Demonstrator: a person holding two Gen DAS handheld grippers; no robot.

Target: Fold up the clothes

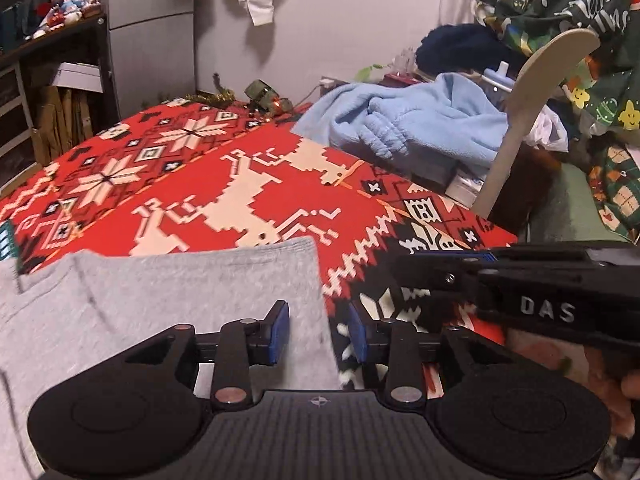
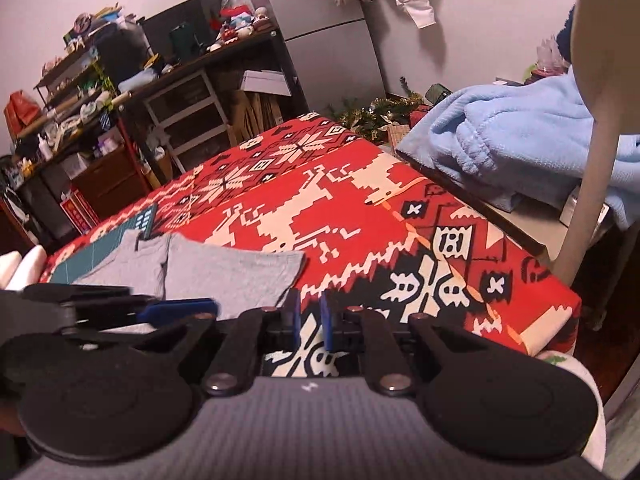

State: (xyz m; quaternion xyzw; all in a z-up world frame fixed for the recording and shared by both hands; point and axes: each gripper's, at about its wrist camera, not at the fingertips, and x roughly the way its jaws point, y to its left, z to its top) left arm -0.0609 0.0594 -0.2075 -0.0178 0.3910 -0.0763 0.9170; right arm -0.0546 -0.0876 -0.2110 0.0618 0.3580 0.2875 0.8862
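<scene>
1. The grey T-shirt (image 1: 168,300) lies folded on the red patterned tablecloth (image 1: 248,168), toward the near edge of the table. Its right-hand folded edge runs between the pads of the left gripper (image 1: 318,334).

2. The left gripper stands open, and its blue pads are clear of the cloth. Nothing is held.

3. The right gripper (image 2: 310,318) hangs just right of the shirt, over bare tablecloth. Its jaws are narrowly parted with nothing between them.

4. Risk: the left pads sit low over the fold edge. A careless sideways move could catch the top layer and drag the fold open.

5. Risk: a further fold needs both layers pinched. A grab of one layer alone would skew the stack.

6. Risk: the two grippers are close together. A crossing move could knock one against the other.

7. Risk: the tablecloth may ruck up under a pinch and shift the shirt.

8. Risk: the light blue fleece garment (image 1: 416,120) piled at the table's far right could snag a wide swing.
</scene>
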